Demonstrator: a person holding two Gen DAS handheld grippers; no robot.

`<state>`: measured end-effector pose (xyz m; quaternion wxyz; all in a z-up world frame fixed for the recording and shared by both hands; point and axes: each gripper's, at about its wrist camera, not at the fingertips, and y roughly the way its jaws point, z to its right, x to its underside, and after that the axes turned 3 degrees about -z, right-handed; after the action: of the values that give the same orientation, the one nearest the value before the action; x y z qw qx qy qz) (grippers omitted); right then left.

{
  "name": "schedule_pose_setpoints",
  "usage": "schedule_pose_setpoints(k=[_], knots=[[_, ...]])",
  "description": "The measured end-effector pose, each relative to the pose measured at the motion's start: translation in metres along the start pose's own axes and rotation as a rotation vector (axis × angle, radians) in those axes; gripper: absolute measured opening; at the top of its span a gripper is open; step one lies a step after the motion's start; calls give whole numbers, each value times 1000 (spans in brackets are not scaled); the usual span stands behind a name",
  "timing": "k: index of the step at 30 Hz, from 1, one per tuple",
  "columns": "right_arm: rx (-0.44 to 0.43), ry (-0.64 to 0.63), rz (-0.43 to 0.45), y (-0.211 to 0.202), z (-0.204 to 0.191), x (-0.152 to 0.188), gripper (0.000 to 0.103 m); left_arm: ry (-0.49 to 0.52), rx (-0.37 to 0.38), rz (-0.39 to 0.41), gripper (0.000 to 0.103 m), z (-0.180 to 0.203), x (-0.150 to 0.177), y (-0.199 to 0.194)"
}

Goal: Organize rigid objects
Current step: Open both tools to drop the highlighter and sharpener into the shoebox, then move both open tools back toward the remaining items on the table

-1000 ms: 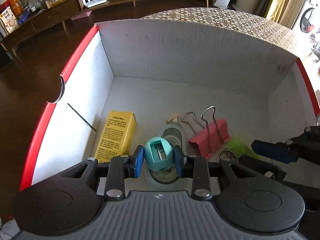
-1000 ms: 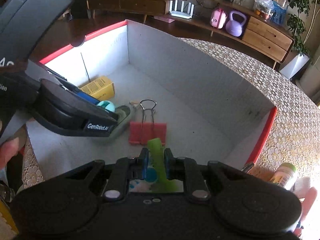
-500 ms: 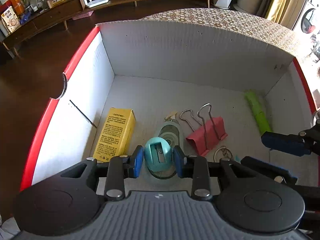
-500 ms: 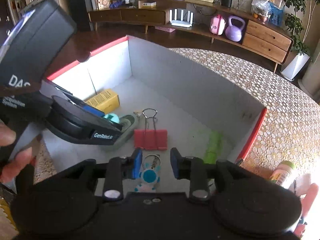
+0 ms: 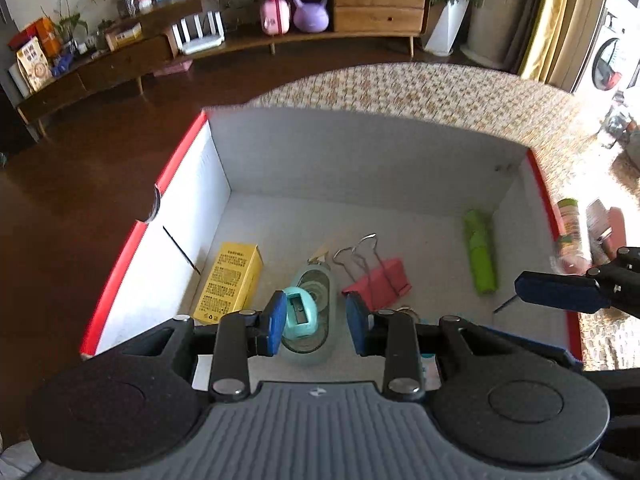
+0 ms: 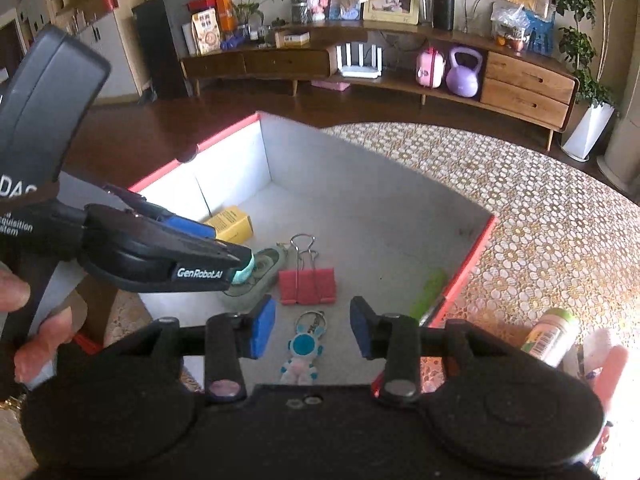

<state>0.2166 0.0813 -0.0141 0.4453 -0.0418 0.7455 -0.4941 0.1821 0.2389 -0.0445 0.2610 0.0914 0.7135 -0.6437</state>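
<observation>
**Changes.** The left gripper (image 5: 316,330) has its fingers partly apart. The teal pencil sharpener (image 5: 300,314), which filled the gap a second ago, now looks smaller and sits against the left pad only, with a clear gap to the right pad. Judgement: it is no longer clamped and rests on the translucent tape dispenser (image 5: 320,284) below.

The right gripper (image 6: 313,326) has just been opening its jaws, and nothing is between them. The green highlighter (image 5: 480,256) that it held a second ago now lies flat on the box floor, just beside the right wall. Judgement: two more items are now in the box, both hands are free, and the next pickup lies outside it.

**Box contents, left to right.**
- A yellow carton (image 5: 230,282) lies near the left wall.
- The dispenser follows, with the sharpener on it.
- The pink binder clip (image 5: 380,284) has its wire handles pointing to the far wall.
- The highlighter is last.
- A blue-and-white keychain figure (image 6: 300,356) lies near the front, in line with the right gripper's gap.

**Surface.** The red-rimmed white cardboard box (image 5: 360,160) stands on a table under a gold-patterned lace cloth (image 6: 540,220). A green-capped bottle (image 6: 554,336) waits on the cloth just outside the box's right wall.

**Room.** The floor (image 5: 80,140) is dark wood. A long wooden sideboard (image 6: 520,76) carries a purple kettlebell (image 6: 463,72).
</observation>
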Motion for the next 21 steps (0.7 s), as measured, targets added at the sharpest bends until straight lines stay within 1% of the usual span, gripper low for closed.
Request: schedule_pose_setpoints(k=[4, 9, 11, 14, 21], knots=[[-20, 21, 27, -19, 6, 5, 48, 23, -20, 57, 32, 11, 5, -22], [-40, 39, 64, -43, 13, 13, 53, 42, -12, 109, 32, 24, 12, -47], [-50, 45, 79, -53, 16, 16, 53, 50, -11, 129, 32, 30, 14, -56], [-60, 51, 104, -66, 19, 20, 58, 50, 0, 149, 32, 38, 18, -67], [-79, 70, 152, -95, 26, 33, 64, 56, 23, 189, 32, 55, 26, -86]])
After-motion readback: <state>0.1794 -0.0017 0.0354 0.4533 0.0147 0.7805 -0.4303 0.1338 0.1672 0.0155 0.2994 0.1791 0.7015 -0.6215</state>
